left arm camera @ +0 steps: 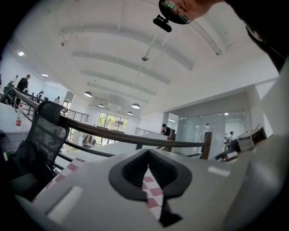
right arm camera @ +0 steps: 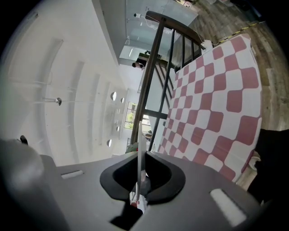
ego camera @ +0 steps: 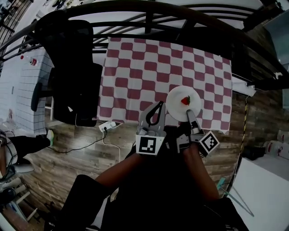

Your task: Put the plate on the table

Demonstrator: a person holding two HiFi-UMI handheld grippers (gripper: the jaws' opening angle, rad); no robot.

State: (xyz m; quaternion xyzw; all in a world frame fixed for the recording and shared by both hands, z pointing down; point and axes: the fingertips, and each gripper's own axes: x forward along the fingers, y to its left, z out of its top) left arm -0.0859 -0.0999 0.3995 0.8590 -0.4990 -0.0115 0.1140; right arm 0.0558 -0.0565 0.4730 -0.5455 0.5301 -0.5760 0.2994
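Note:
A white plate [ego camera: 177,107] with a red strawberry [ego camera: 185,100] on it is over the near right part of the table with the red-and-white checked cloth [ego camera: 135,67]. My right gripper [ego camera: 190,112] is shut on the plate's near rim. In the right gripper view the plate [right arm camera: 138,135] stands edge-on between the jaws of the right gripper [right arm camera: 137,185]. I cannot tell whether the plate touches the cloth. My left gripper [ego camera: 159,106] hovers just left of the plate at the table's near edge, its fingers meeting at the tip with nothing in them. In the left gripper view the left gripper [left arm camera: 152,189] shows only cloth through its slit.
A black office chair [ego camera: 67,76] stands at the table's left side. A dark metal railing [ego camera: 149,13] curves behind the table. A power strip [ego camera: 108,125] and cable lie on the wooden floor [ego camera: 67,158] near the front left corner. A white surface [ego camera: 266,189] is at the lower right.

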